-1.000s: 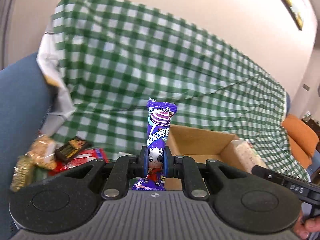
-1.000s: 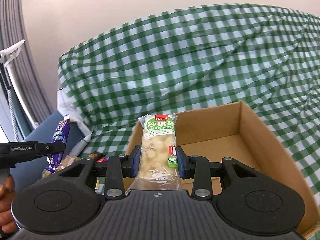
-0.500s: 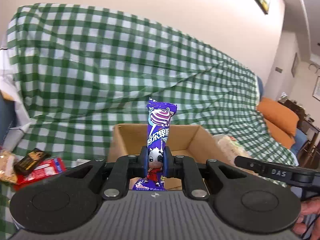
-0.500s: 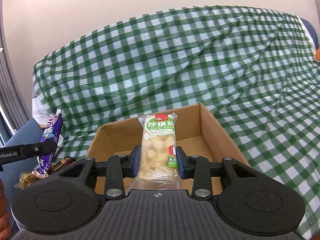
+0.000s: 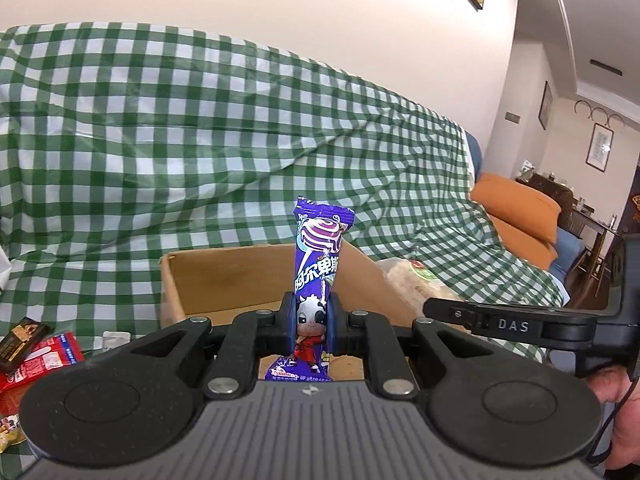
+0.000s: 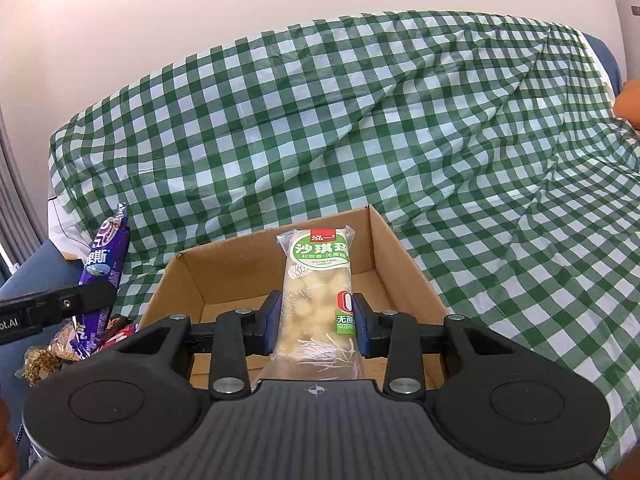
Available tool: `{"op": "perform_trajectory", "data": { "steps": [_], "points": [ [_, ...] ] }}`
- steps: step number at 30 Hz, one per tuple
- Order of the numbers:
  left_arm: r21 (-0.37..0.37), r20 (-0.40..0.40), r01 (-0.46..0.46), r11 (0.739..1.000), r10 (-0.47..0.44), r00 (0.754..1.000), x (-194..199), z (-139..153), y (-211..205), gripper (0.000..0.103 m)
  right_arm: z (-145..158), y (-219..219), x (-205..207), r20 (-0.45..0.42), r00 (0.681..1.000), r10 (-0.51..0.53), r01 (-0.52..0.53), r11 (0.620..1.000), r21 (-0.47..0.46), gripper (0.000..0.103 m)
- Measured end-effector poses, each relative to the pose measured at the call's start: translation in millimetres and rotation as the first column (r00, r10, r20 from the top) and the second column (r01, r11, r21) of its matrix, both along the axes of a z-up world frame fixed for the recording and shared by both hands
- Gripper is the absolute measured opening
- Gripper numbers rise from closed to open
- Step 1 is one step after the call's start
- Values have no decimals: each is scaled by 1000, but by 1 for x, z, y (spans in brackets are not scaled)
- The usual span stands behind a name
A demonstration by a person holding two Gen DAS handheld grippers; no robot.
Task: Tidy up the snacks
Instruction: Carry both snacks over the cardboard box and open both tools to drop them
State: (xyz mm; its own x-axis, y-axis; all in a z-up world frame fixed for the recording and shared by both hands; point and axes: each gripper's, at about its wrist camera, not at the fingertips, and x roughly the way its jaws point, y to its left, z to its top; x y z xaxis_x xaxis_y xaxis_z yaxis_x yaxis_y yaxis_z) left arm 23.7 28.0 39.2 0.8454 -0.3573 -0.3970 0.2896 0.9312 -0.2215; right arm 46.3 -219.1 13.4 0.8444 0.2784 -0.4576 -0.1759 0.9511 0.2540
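My left gripper [image 5: 312,324] is shut on a purple lollipop packet [image 5: 318,264] held upright over the near side of an open cardboard box [image 5: 208,280]. My right gripper [image 6: 316,320] is shut on a clear sachima snack pack with a green label [image 6: 318,292], held upright above the same box [image 6: 224,276]. The box floor that shows is bare. The right gripper [image 5: 444,308] and its pack [image 5: 412,284] appear at the right in the left wrist view. The left gripper's finger [image 6: 80,300] and purple packet [image 6: 106,256] appear at the left in the right wrist view.
The box sits on a sofa under a green-and-white checked cloth [image 5: 200,140]. Loose snacks lie left of the box: a red packet [image 5: 44,356], a dark brown bar [image 5: 20,340], a golden crumbly pack [image 6: 48,356]. An orange cushion [image 5: 520,212] is far right.
Both views have swung so the box sits more centred and closer under each gripper. The two grippers have come nearer to each other. Both still hold their packets.
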Motion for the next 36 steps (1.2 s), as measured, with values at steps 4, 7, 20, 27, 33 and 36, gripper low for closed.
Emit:
{"op": "perform_trajectory", "data": {
  "steps": [4,7,20,27,33,36],
  "points": [
    [-5,1,8,1000,-8,1000,0,-1,0,16,0,1,0,0,1000,0,0,1000,-3,38],
    [-10,3,18,1000,-18,1000,-1,0,0,16,0,1,0,0,1000,-1,1,1000,-2,38],
    [-45,-22,84,995,-85,996,2,-2,0,20,-1,-1,1,-1,1000,6,-6,1000,-4,39],
    [-30,-22,88,996,-89,996,2,-3,-3,21,-2,-1,3,-21,1000,0,0,1000,-6,43],
    [-26,-26,86,996,-87,996,1,-4,-3,21,-3,0,5,-30,1000,-8,8,1000,-18,48],
    [-24,-26,84,996,-85,996,1,-4,-3,21,-4,0,5,-29,1000,-8,7,1000,-29,48]
  ]
}}
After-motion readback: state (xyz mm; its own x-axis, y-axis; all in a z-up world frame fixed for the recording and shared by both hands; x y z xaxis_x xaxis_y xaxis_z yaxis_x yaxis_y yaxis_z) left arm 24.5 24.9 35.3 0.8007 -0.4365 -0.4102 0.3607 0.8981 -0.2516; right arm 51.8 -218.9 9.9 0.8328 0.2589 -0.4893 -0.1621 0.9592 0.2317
